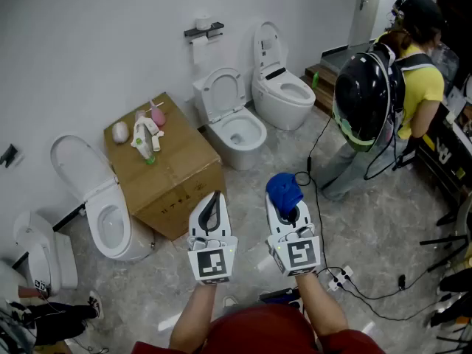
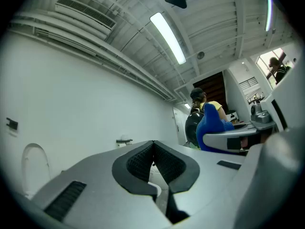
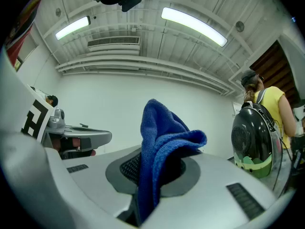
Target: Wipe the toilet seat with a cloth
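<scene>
**Cloth held, toilets ahead**

Cardboard box, beside a white toilet with its seat up.
Left gripper: jaws together, empty.
Right gripper: clamped on the blue cloth, whose length runs along the jaws, bunched end past the tips.

We see a blue cloth of soft looped knit, its weave coarse and matt. The left gripper and the right gripper have smooth, matt grey plastic bodies. Their pads look like black rubber with a fine grid texture. The far toilet and the left toilet are glossy white ceramic. The box is matt brown cardboard. The floor looks like grey marbled stone or tile with a faint sheen. The far right pack is hard, glossy black.
</scene>
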